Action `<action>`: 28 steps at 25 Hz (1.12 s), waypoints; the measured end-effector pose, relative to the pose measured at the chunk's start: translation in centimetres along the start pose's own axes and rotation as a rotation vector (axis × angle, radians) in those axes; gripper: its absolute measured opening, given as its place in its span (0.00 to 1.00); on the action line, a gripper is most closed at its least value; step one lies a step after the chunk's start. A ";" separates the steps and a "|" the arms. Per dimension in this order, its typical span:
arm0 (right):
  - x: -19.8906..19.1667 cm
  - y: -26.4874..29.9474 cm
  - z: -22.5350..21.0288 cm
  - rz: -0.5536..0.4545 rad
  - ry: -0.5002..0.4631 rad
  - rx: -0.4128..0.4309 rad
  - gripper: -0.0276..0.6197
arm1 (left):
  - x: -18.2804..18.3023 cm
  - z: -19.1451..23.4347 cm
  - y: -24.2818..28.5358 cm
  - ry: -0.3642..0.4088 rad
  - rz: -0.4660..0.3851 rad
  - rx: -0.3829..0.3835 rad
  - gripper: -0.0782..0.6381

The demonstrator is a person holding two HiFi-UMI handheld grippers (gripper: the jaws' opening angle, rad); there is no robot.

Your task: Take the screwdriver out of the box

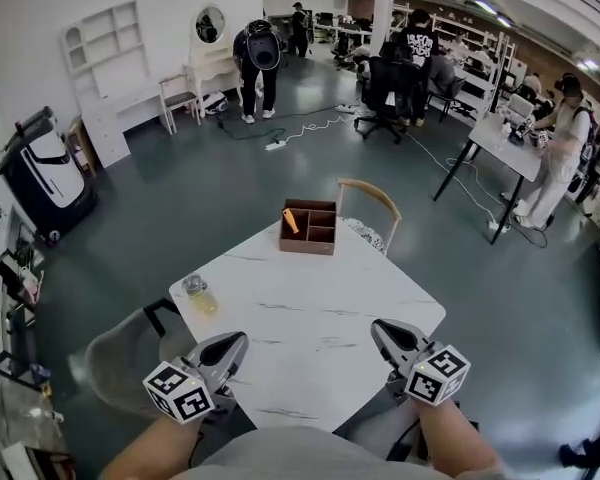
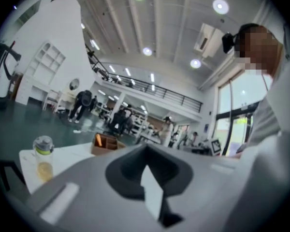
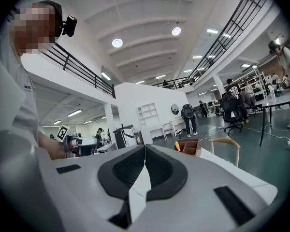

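The white table (image 1: 310, 338) fills the middle of my head view, one corner pointing away from me. A wooden-backed chair (image 1: 368, 200) stands at its far edge and a grey chair (image 1: 115, 358) by its left side. Both forearms come in from the bottom of the view, the left forearm (image 1: 145, 453) and the right forearm (image 1: 460, 443), spread so that each reaches one side of the table's near corner. The left gripper (image 1: 238, 340) hangs over the near left edge, pointing forward, roughly level and angled a little inward. Its own view shows its jaws clenched together with nothing between them. The right gripper (image 1: 378, 326) mirrors it over the near right edge, also angled inward, and its jaws are likewise pressed tight on nothing. The two grippers are well apart from each other and from everything on the table. The brown box (image 1: 308, 228) stands open-topped near the table's far corner, just in front of the wooden-backed chair. A small jar (image 1: 197, 293) with a pale lid and yellowish contents stands upright near the left corner, closer to the left gripper than the box is. The screwdriver (image 1: 291, 220), its orange handle showing, lies tilted inside the box, in the left compartment as the head view has it.
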State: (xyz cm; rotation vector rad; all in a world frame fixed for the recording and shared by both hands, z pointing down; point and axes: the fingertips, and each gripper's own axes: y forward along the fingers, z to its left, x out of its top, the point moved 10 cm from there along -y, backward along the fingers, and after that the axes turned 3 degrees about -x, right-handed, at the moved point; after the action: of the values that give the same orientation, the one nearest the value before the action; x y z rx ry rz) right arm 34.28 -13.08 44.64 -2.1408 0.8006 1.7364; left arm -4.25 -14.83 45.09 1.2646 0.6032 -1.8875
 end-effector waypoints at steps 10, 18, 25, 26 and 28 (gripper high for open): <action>0.1 7.5 -6.2 0.094 0.028 0.047 0.06 | 0.4 2.2 4.6 0.040 0.067 0.056 0.11; 0.6 18.5 -7.6 0.241 0.003 0.001 0.06 | 0.9 9.1 8.2 0.068 0.080 0.018 0.11; 1.1 28.3 -9.6 0.351 -0.094 -0.014 0.15 | 0.4 13.3 11.5 0.063 0.074 -0.001 0.11; 1.0 29.7 -10.0 0.367 -0.103 -0.020 0.18 | 0.3 13.8 11.9 0.058 0.074 0.001 0.11; 0.5 32.3 -10.7 0.392 -0.104 -0.033 0.19 | -0.2 14.8 12.5 0.048 0.076 0.004 0.11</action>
State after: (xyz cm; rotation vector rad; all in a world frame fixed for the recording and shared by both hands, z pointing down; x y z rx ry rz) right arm 24.64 -45.09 51.00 -1.9914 1.2356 2.0386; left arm -2.30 -33.06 51.48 1.3207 0.5682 -1.8011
